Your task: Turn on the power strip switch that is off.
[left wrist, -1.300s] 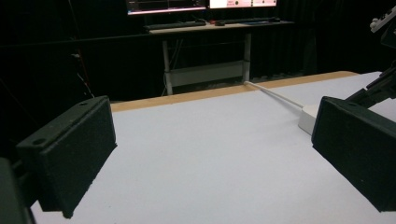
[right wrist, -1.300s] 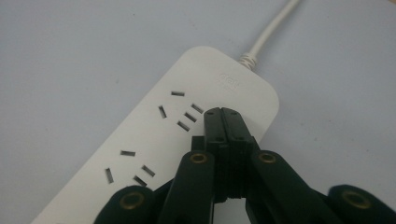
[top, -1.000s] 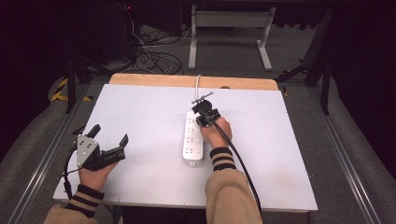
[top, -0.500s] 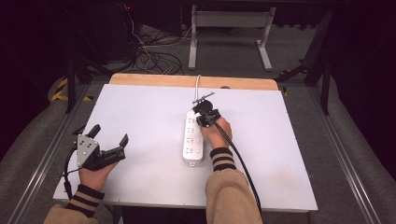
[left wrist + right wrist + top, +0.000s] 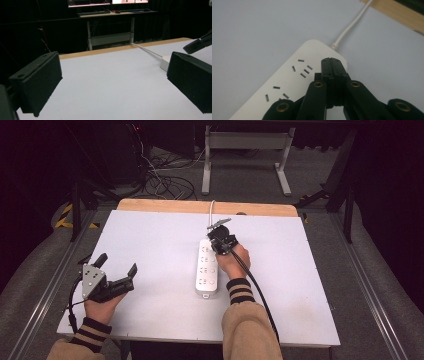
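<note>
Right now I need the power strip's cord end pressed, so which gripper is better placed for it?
Right. The right gripper is shut and sits over the power strip at its cord end. The left gripper is open near the table's front left corner, well away from it.

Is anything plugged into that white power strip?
No. The power strip lies flat with its visible sockets empty; the shut right gripper sits over its cord end.

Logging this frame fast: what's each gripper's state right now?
Left gripper: open, holding nothing, above the table.
Right gripper: jaws shut together, nothing between them, over the cord end of the power strip.
</note>
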The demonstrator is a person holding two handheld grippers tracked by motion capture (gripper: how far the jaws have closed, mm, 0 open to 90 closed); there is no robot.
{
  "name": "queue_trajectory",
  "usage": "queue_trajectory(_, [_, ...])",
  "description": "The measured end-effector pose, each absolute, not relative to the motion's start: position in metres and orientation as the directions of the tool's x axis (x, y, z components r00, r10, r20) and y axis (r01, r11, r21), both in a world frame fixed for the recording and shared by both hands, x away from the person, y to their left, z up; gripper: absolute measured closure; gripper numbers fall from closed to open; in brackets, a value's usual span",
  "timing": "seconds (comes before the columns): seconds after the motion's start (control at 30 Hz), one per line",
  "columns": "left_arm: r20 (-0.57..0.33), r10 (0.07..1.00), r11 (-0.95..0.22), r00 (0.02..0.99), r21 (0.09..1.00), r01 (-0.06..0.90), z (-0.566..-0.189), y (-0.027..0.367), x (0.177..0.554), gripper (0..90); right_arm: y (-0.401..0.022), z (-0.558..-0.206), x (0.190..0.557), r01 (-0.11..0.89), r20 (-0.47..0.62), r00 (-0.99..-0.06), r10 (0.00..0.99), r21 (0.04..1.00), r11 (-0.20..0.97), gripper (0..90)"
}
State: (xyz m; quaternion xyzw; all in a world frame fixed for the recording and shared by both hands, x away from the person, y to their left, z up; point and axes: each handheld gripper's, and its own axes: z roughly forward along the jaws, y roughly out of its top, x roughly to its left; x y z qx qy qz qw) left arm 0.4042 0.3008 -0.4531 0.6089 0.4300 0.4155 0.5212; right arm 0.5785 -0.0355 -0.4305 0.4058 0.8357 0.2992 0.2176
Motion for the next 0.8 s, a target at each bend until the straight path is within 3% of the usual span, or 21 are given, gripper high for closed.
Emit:
queue_trajectory(0.33, [0.062, 0.956, -0.091, 0.285, 0.992, 0.091, -0.453, 0.300, 0.404, 0.4, -0.059, -0.402, 0.560, 0.421, -0.129, -0.578, 0.806, 0.798, 0.430, 90.0])
queue_trajectory(0.6, [0.061, 0.958, -0.090, 0.281, 0.992, 0.092, -0.453, 0.300, 0.404, 0.4, -0.090, -0.373, 0.535, 0.279, -0.059, -0.585, 0.809, 0.922, 0.269, 90.0])
queue_trajectory(0.8, [0.062, 0.958, -0.092, 0.281, 0.991, 0.093, -0.454, 0.300, 0.404, 0.4, -0.112, -0.359, 0.515, 0.197, -0.055, -0.581, 0.812, 0.958, 0.206, 90.0])
